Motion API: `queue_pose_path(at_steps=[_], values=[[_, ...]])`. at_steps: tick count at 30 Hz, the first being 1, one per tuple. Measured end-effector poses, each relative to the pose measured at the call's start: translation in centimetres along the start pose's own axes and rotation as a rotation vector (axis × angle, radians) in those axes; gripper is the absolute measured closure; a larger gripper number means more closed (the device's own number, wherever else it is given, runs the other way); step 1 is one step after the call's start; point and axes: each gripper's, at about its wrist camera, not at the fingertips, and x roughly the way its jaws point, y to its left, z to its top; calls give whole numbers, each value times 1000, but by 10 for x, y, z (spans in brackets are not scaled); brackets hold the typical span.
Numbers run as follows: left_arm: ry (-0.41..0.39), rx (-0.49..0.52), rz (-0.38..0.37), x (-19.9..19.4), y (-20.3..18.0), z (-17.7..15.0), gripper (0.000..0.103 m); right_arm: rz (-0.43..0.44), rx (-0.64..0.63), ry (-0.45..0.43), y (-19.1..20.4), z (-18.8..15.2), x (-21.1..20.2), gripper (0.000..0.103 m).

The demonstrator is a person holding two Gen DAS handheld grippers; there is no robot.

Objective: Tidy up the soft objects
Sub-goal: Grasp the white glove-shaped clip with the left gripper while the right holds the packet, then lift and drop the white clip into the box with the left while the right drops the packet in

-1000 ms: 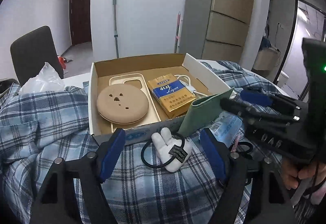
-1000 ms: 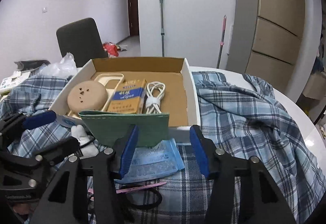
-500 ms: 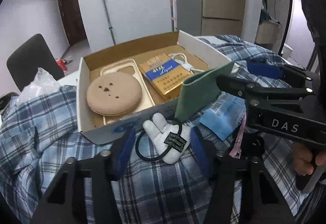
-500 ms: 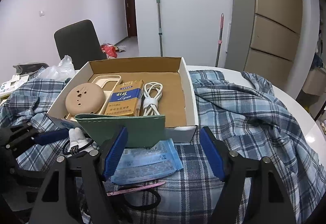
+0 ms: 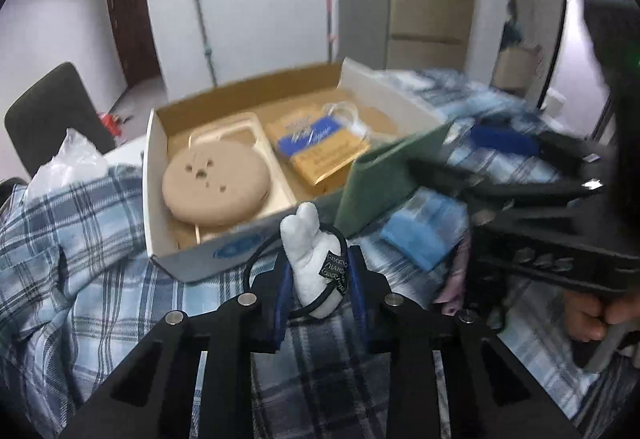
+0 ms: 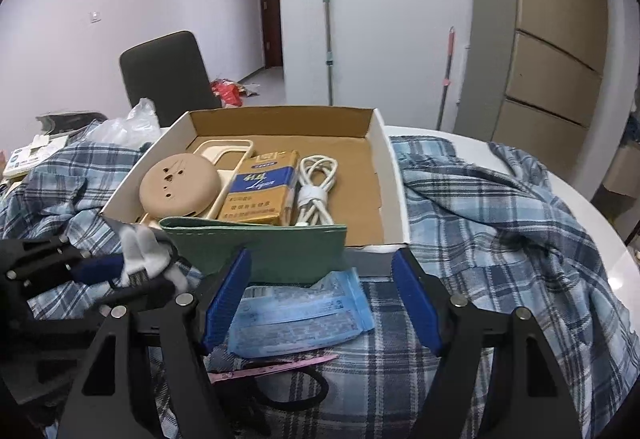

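A small white plush hair tie (image 5: 310, 255) with a black elastic loop sits between the blue pads of my left gripper (image 5: 320, 279). The jaws are closing tight and the pads press on its sides, just in front of the cardboard box (image 5: 154, 175). From the right wrist view the same plush (image 6: 138, 249) shows at the left, held off the plaid shirt (image 6: 500, 239). My right gripper (image 6: 320, 291) stands open over a blue plastic packet (image 6: 296, 319), gripping nothing. A green pouch (image 6: 260, 251) leans on the box's front wall.
The box holds a tan round cushion (image 6: 180, 183), a cream phone case (image 6: 224, 151), a yellow-blue pack (image 6: 260, 191) and a coiled white cable (image 6: 316, 183). A black elastic loop (image 6: 296, 395) and a pink strip (image 6: 272, 369) lie below the packet. A chair (image 6: 168, 75) stands behind.
My left gripper's jaws went from wide open around the plush hair tie to shut on it, and the plush now stands tilted upright. The right gripper's jaws widened slightly.
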Motion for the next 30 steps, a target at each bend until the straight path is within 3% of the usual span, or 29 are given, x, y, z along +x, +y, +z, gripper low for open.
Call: queue_pose_path(at_steps=[2, 7, 11, 13, 14, 15, 20, 25, 27, 29, 30], values=[[-54, -3, -23, -11, 1, -1, 75, 40, -28, 16, 1, 1, 4, 31], [-183, -50, 42, -34, 8, -4, 75, 99, -75, 109, 1, 0, 14, 31], [-181, -96, 41, -32, 19, -3, 75, 103, -105, 103, 4, -2, 13, 31], [-176, -106, 41, -31, 21, 0, 75, 129, -124, 122, 8, -2, 13, 24], [-180, -105, 45, -31, 21, 0, 75, 138, -134, 141, 10, -3, 14, 9], [-186, -100, 56, -32, 21, 0, 75, 144, -151, 168, 13, -5, 17, 2], [-201, -77, 68, -36, 17, -2, 75, 95, -220, 192, 25, -15, 22, 2], [-198, -78, 67, -35, 16, -2, 75, 101, -140, 231, 14, -16, 31, 2], [-196, -84, 65, -35, 17, -2, 75, 93, -103, 219, 8, -14, 30, 8], [-197, -87, 62, -35, 17, -2, 75, 86, -86, 208, 3, -11, 29, 23], [-197, -86, 62, -35, 17, -2, 75, 86, -84, 211, 3, -11, 30, 24]])
